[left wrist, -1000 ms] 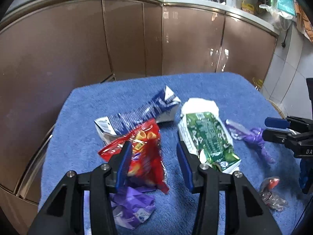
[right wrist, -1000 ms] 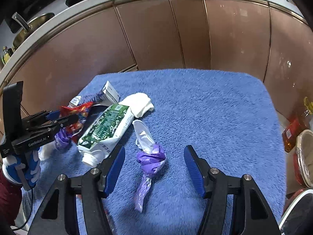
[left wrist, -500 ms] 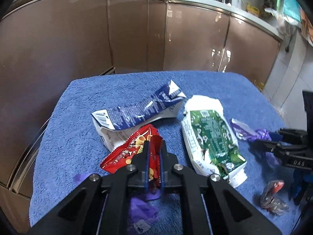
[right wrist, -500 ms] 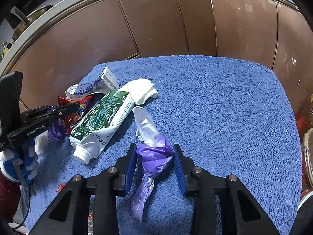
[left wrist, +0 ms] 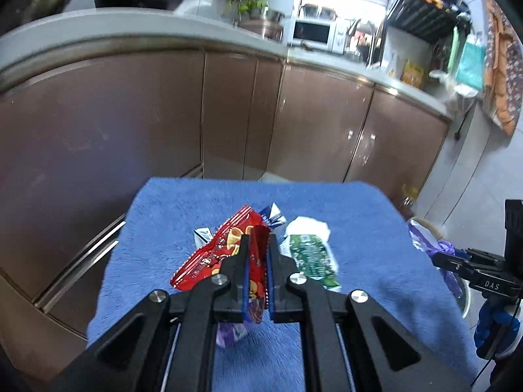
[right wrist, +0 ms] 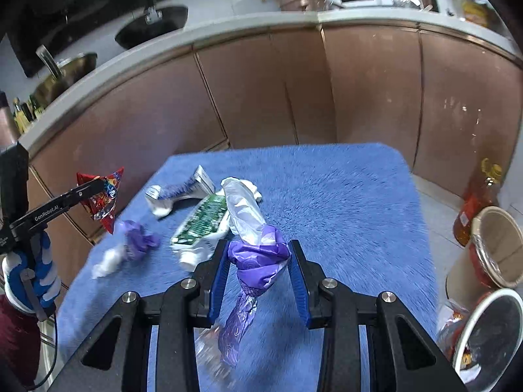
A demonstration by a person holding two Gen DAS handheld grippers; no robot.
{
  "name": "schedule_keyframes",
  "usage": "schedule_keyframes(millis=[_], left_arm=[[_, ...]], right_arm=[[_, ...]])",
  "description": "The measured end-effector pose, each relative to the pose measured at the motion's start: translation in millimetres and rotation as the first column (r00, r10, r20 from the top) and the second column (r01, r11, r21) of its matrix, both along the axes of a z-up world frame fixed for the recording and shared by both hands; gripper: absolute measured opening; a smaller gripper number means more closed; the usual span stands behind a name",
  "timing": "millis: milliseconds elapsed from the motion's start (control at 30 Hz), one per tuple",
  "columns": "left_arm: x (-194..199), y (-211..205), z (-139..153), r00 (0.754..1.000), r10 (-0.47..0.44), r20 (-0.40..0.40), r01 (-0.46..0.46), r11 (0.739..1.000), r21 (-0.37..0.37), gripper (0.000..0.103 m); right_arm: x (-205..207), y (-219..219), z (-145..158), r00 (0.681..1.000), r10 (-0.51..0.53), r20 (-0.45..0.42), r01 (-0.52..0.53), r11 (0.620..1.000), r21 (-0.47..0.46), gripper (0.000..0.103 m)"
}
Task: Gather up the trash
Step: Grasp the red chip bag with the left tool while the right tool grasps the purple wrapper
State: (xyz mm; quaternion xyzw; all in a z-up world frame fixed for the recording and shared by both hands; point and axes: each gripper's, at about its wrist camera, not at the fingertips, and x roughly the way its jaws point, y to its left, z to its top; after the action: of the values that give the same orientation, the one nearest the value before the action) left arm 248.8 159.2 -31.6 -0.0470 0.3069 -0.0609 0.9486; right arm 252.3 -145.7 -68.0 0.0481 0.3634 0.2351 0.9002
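Observation:
My left gripper (left wrist: 257,245) is shut on a red snack wrapper (left wrist: 217,256) and holds it above the blue towel (left wrist: 359,228); it also shows in the right wrist view (right wrist: 101,196). My right gripper (right wrist: 258,254) is shut on a purple and white plastic bag (right wrist: 258,258), lifted off the towel (right wrist: 343,202). A green and white carton (right wrist: 202,220), a blue and white carton (right wrist: 183,191) and a crumpled purple wrapper (right wrist: 137,238) lie on the towel. The green carton also shows in the left wrist view (left wrist: 310,254).
Brown kitchen cabinets (right wrist: 261,98) stand behind the towel-covered table. To the right, below table level, are a tan bin (right wrist: 490,245), a white-rimmed bin with trash (right wrist: 487,336) and an oil bottle (right wrist: 477,202). The table edge drops off at left.
Both grippers have lifted up and back from the towel with their trash. The red wrapper and the purple bag now hang in the air.

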Motion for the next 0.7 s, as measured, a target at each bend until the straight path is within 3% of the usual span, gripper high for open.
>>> schedule_keyframes(millis=[367, 700], left_arm=[[-93, 5, 77, 0.99, -0.018, 0.14, 0.018, 1.0, 0.007, 0.007], [-164, -10, 110, 0.975, -0.077, 0.21, 0.075, 0.997, 0.016, 0.007]], right_arm=[[-98, -46, 56, 0.989, -0.114, 0.094, 0.108, 0.992, 0.062, 0.033], [-159, -60, 84, 0.974, -0.151, 0.169, 0.137, 0.986, 0.094, 0.033]])
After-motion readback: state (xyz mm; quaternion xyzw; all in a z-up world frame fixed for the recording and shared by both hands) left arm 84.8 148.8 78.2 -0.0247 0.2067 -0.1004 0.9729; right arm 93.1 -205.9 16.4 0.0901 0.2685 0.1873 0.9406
